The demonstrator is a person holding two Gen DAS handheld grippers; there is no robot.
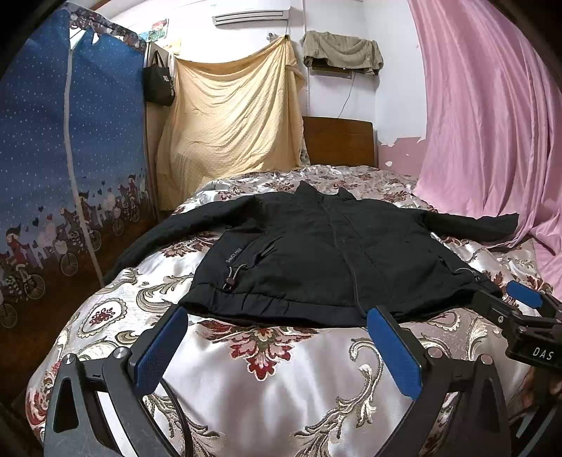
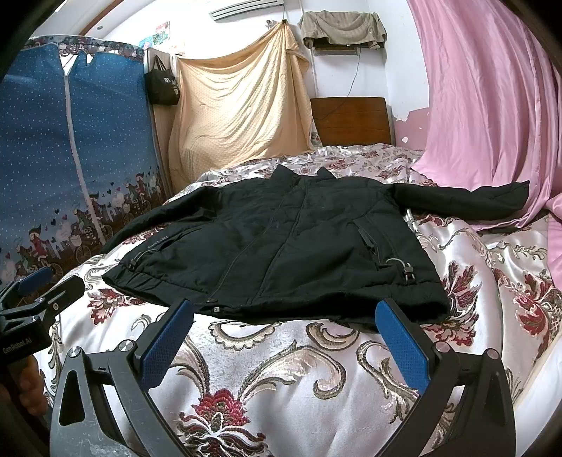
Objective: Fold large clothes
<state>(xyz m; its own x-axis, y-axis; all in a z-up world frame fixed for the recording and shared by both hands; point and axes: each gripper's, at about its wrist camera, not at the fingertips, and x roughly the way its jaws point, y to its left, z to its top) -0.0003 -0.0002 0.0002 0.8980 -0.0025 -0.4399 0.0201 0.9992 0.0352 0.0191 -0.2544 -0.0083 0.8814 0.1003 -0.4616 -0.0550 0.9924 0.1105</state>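
Left wrist view: a black jacket lies front-up and spread flat on a bed covered by a silvery floral quilt, collar toward the wooden headboard, hem toward the camera. Both sleeves are extended sideways; one reaches toward a blue zip wardrobe, the other toward a pink curtain. The left gripper hovers at the hem with its jaws spread wide and holding nothing; its blue pads frame the hem's edge without clamping it. At the frame's right edge the right gripper appears beside the hem's far corner, with part of a hand below it.

Right wrist view: the same jacket is seen from the opposite hem corner, a drawcord toggle resting near that corner and small lettering visible on the other front panel. The right gripper likewise stands wide apart and empty, its tips at the hem line. The left gripper enters at the left edge, above the quilt and just beside the other hem corner. Behind the bed hang a yellow sheet, a black bag and a beige garment.
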